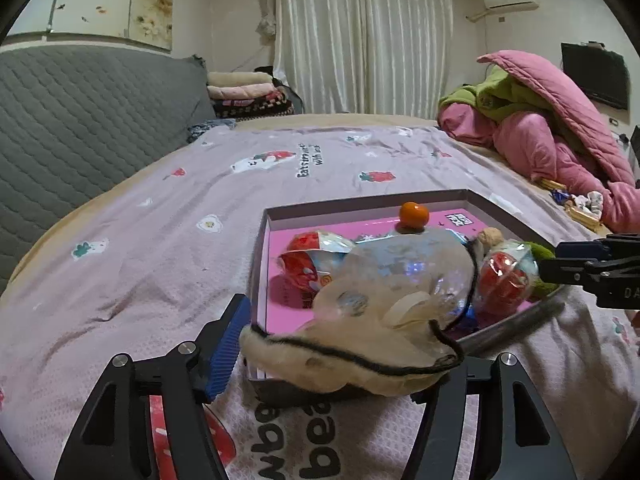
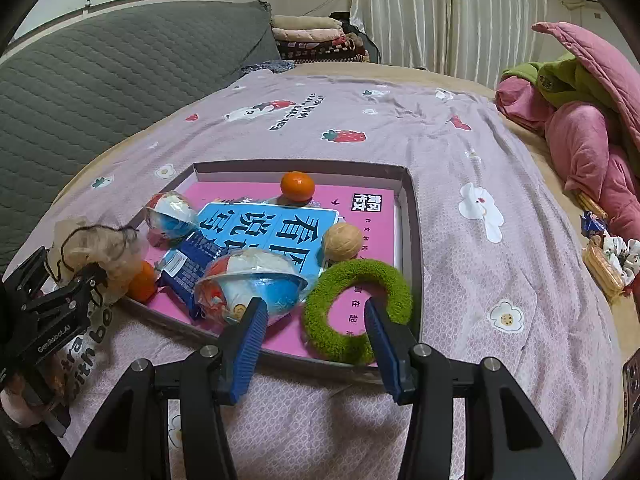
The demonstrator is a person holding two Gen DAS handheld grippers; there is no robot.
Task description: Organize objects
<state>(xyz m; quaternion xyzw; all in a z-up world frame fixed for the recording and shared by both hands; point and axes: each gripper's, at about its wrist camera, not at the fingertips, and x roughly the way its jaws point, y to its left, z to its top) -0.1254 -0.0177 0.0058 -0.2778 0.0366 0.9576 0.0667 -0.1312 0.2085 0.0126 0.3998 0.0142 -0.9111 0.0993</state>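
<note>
A shallow box (image 2: 412, 216) with a pink floor lies on the bedspread. It holds a tangerine (image 2: 297, 186), a walnut (image 2: 342, 242), a blue booklet (image 2: 272, 228), two wrapped toy balls (image 2: 256, 280) and a green fuzzy ring (image 2: 356, 276). My right gripper (image 2: 316, 320) is open astride the ring's near-left arc, its pads clear of it. A beige fuzzy pouch (image 1: 360, 320) with a black cord lies over the box's near-left corner, between the jaws of my left gripper (image 1: 348, 332). The left pad (image 1: 228, 344) meets the pouch's end. The other pad is hidden behind the pouch.
Grey quilted cushions (image 1: 80, 120) line the left side. Folded blankets (image 1: 244, 92) are stacked at the back. A pink and green heap of bedding (image 2: 580, 120) lies at the right, with snack packets (image 2: 604, 264) beside it. A second orange (image 2: 142, 280) sits by the pouch.
</note>
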